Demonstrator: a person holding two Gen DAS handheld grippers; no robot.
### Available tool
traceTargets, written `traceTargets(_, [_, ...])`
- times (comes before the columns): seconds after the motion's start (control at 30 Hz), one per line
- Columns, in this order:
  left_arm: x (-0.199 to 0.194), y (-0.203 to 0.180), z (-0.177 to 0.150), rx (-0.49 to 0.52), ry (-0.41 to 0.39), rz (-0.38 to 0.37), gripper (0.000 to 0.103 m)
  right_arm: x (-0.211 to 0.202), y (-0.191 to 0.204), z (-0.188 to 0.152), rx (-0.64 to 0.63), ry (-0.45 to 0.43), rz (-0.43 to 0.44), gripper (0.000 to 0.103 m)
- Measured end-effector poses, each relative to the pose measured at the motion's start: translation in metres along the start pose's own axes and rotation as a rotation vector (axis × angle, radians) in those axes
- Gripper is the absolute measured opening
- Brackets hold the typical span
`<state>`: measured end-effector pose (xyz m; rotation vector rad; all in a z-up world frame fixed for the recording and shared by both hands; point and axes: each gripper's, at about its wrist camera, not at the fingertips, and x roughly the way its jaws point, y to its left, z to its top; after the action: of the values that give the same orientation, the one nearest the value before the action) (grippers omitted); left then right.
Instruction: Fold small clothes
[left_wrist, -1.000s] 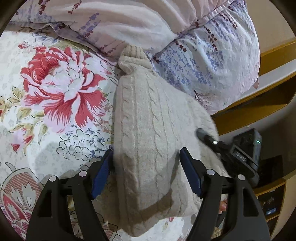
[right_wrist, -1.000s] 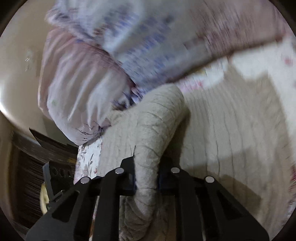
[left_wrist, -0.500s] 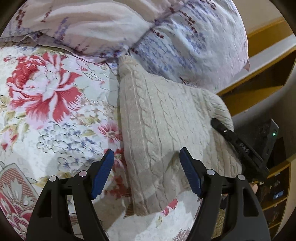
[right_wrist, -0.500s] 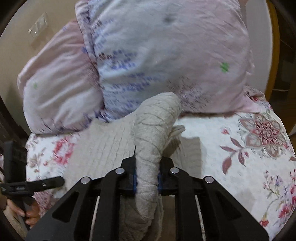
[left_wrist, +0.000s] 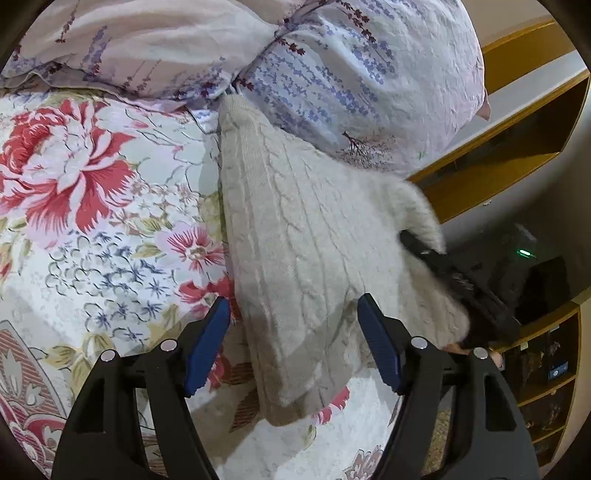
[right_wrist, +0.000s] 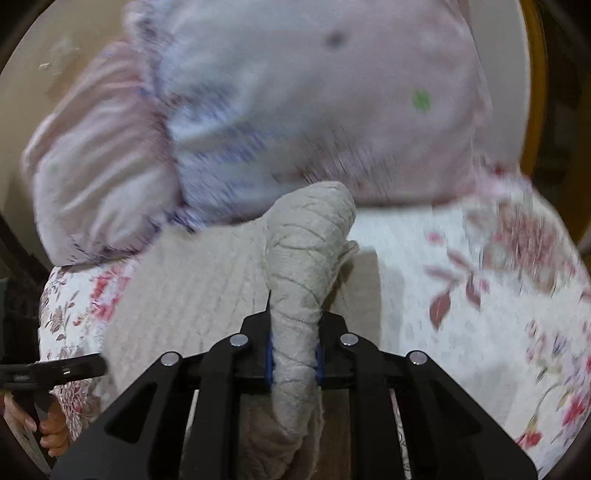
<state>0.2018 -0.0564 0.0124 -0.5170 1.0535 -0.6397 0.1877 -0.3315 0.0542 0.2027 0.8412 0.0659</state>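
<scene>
Cream knitted sweater (left_wrist: 295, 236) lies under the left gripper (left_wrist: 293, 347), jaws spread; the right gripper (right_wrist: 293, 356), just loosening, pinches its bunched fold.

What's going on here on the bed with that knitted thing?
A person is folding a cream cable-knit sweater on a floral bedspread, using a handheld claw in each hand. The right claw grips a bunched fold of the knit; its jaws have just been opening a little, with the fabric still between the pads. The left claw hangs open over the near end of the sweater, not gripping it. The sweater's far end lies against two pillows.
</scene>
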Motion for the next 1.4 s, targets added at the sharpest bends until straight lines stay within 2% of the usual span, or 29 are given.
traceTargets(0.07, [-0.001,0.0,-0.001,0.004,0.005,-0.005,0.071,0.009,-0.017,-0.003,0.081,0.042,0.007,0.031])
traceTargets(0.1, [-0.002,0.0,-0.002,0.005,0.005,-0.009,0.071,0.008,-0.023,-0.003,0.111,0.037,0.002,0.042])
traceTargets(0.17, [-0.005,0.0,-0.002,0.003,0.002,-0.016,0.071,-0.004,-0.034,-0.004,0.152,0.003,-0.029,0.047])
traceTargets(0.23, [-0.008,0.0,-0.002,-0.005,-0.002,-0.024,0.071,-0.019,-0.043,-0.007,0.184,-0.025,-0.006,0.052])
traceTargets(0.37, [-0.011,0.001,-0.005,-0.016,-0.011,-0.034,0.071,-0.05,-0.055,-0.021,0.227,-0.064,0.074,0.053])
traceTargets(0.53, [-0.014,0.001,-0.011,-0.015,-0.015,-0.037,0.071,-0.071,-0.052,-0.044,0.218,-0.034,0.191,0.053])
traceTargets(0.67, [-0.014,0.001,-0.014,-0.018,-0.005,-0.038,0.071,-0.079,-0.042,-0.06,0.204,-0.014,0.236,0.053])
traceTargets(0.8, [-0.014,-0.002,-0.018,-0.006,0.007,-0.027,0.071,-0.083,-0.03,-0.068,0.163,-0.008,0.241,0.053])
traceTargets(0.93, [-0.013,-0.003,-0.019,-0.005,0.01,-0.016,0.07,-0.082,-0.025,-0.072,0.145,-0.001,0.241,0.044])
traceTargets(1.1, [-0.01,-0.001,-0.019,-0.008,0.022,0.01,0.06,-0.079,-0.019,-0.074,0.115,0.003,0.241,0.036])
traceTargets(1.2, [-0.005,0.002,-0.021,-0.019,0.043,0.015,0.052,-0.073,-0.011,-0.077,0.059,0.019,0.2,0.014])
traceTargets(1.27, [-0.003,0.003,-0.02,-0.026,0.05,0.006,0.044,-0.075,-0.008,-0.078,0.039,0.002,0.18,0.012])
traceTargets(1.4, [-0.007,-0.001,-0.021,-0.007,0.053,-0.008,0.027,-0.096,-0.008,-0.076,0.009,-0.085,0.142,0.009])
